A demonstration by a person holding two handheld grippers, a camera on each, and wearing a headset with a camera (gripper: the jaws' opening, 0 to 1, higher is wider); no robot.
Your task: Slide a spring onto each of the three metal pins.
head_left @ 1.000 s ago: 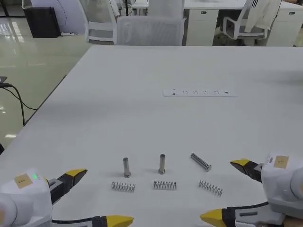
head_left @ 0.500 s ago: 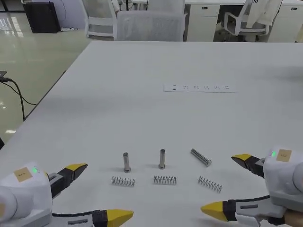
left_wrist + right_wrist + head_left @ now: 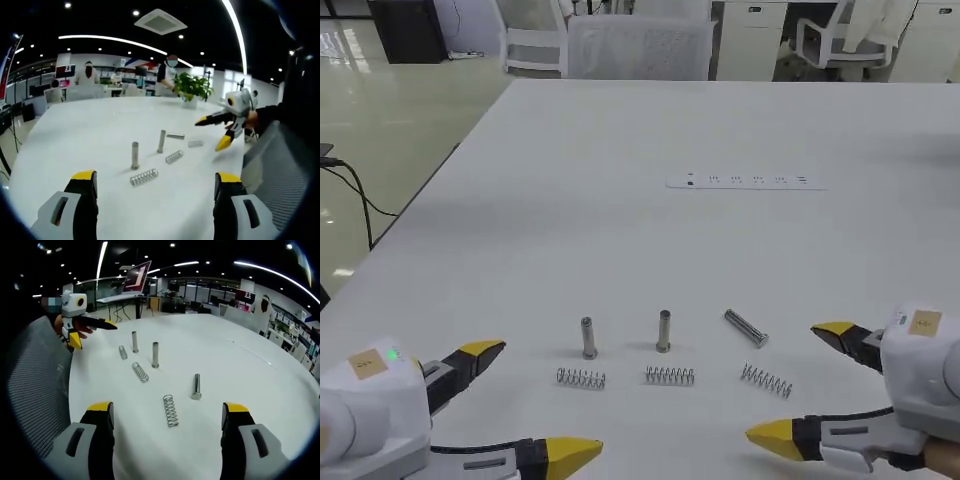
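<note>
Two metal pins stand upright on the white table, the left pin and the middle pin. A third pin lies on its side. In front of each lies a spring: left spring, middle spring, right spring. My left gripper is open, near the left spring. My right gripper is open, just right of the right spring. Neither touches anything.
A white power strip lies farther back on the table. Office chairs stand beyond the far edge. The table's left edge drops to a shiny floor with a black cable.
The head camera has tilted slightly. Pins and springs lie as before, and both grippers stay open in about the same places.
</note>
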